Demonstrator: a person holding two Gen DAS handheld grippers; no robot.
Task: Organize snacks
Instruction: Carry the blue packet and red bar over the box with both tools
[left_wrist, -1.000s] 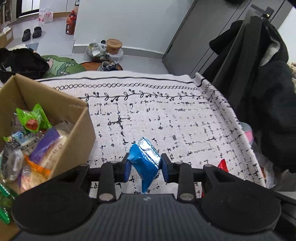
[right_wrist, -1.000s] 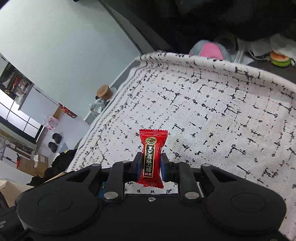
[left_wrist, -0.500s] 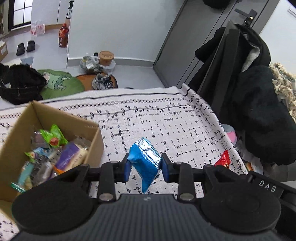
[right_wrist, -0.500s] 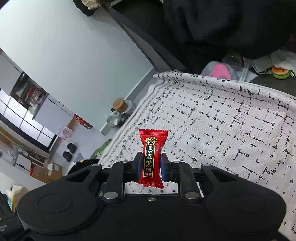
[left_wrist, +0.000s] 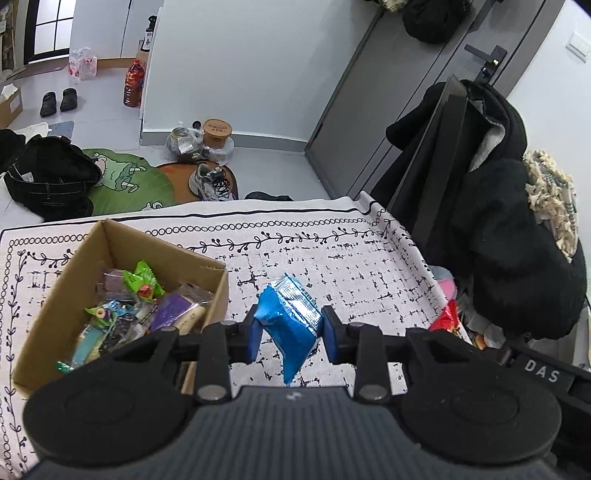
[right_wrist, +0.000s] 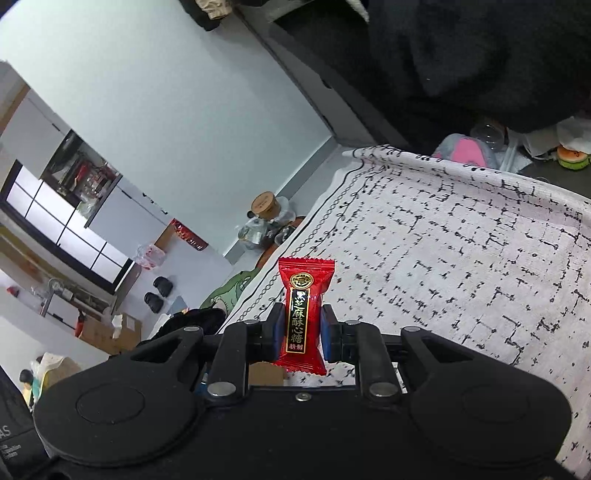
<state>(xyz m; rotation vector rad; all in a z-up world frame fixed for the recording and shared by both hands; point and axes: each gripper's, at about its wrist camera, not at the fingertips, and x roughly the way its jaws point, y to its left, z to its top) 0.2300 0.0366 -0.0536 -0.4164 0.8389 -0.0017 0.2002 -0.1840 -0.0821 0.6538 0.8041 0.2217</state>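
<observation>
My left gripper (left_wrist: 290, 334) is shut on a blue snack packet (left_wrist: 291, 321), held in the air above the patterned tablecloth (left_wrist: 332, 266). To its left an open cardboard box (left_wrist: 70, 295) holds several wrapped snacks (left_wrist: 140, 306). At the right edge of the left wrist view a bit of the red candy (left_wrist: 445, 317) shows behind the other gripper's black body. In the right wrist view my right gripper (right_wrist: 299, 338) is shut on that red candy (right_wrist: 303, 314), upright in its wrapper, above the tablecloth (right_wrist: 461, 258).
Dark coats (left_wrist: 498, 221) hang over a chair at the table's right side. Beyond the far table edge the floor holds a sneaker (left_wrist: 210, 181), a green mat (left_wrist: 122, 181), a black bag (left_wrist: 48, 177) and a paper tub (left_wrist: 217, 131). A pink item (right_wrist: 465, 151) lies past the cloth's corner.
Both grippers have risen with their snacks still held. The left view now looks down on more of the box and the floor beyond; the right view shows more wall and room.
</observation>
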